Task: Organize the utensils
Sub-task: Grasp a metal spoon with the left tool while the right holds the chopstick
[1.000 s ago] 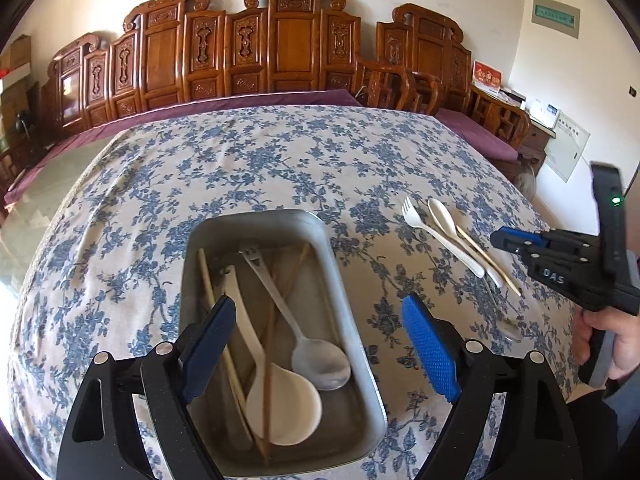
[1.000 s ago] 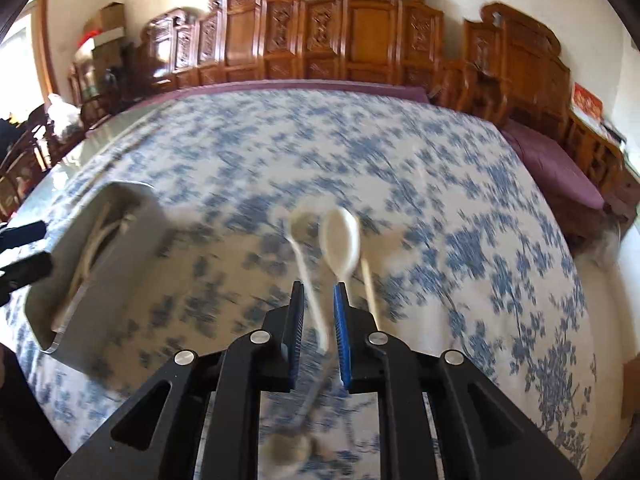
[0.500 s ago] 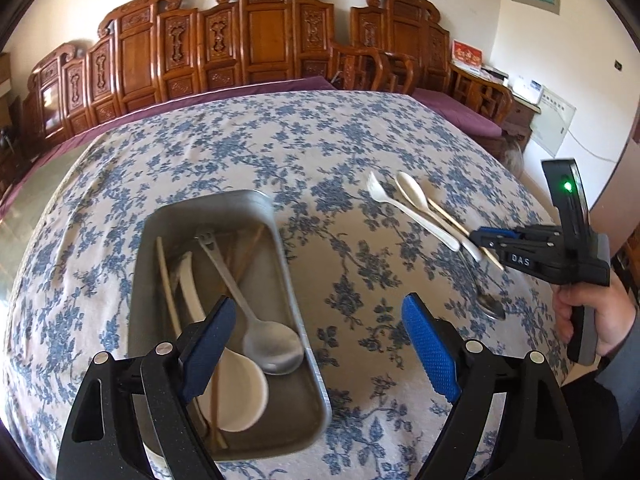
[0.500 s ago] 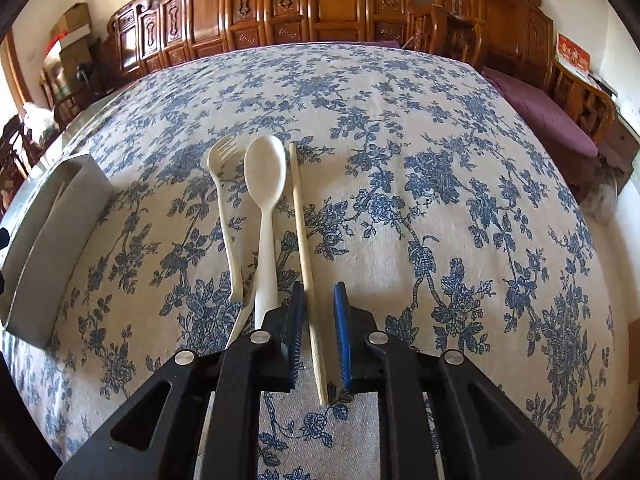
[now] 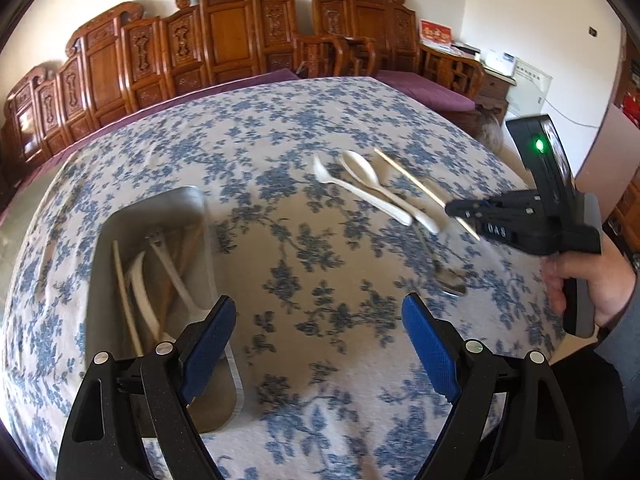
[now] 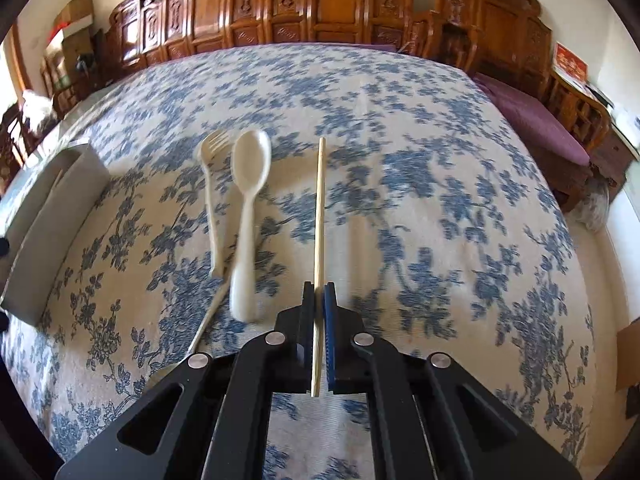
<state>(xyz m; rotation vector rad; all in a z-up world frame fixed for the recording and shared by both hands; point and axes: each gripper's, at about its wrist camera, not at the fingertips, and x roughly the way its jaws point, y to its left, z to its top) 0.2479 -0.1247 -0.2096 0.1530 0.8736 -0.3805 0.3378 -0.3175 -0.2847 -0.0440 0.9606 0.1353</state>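
Far left on the bench (image 5: 280, 128), metal tray (image 5: 120, 224) holds sorted utensils, likely the drop spot. Left gripper (image 5: 316, 344) hovers just right of the tray, fingers wide apart, nothing between them. Mid-bench: cream fork (image 6: 212, 184) and cream spoon (image 6: 248, 200) lie side by side, metal spoon (image 5: 450, 280) near them, all waiting. Right gripper (image 6: 319, 300) has its fingers clamped on one chopstick (image 6: 319, 208), near its end, tip pointing far, probably so it lifts clear of the others.
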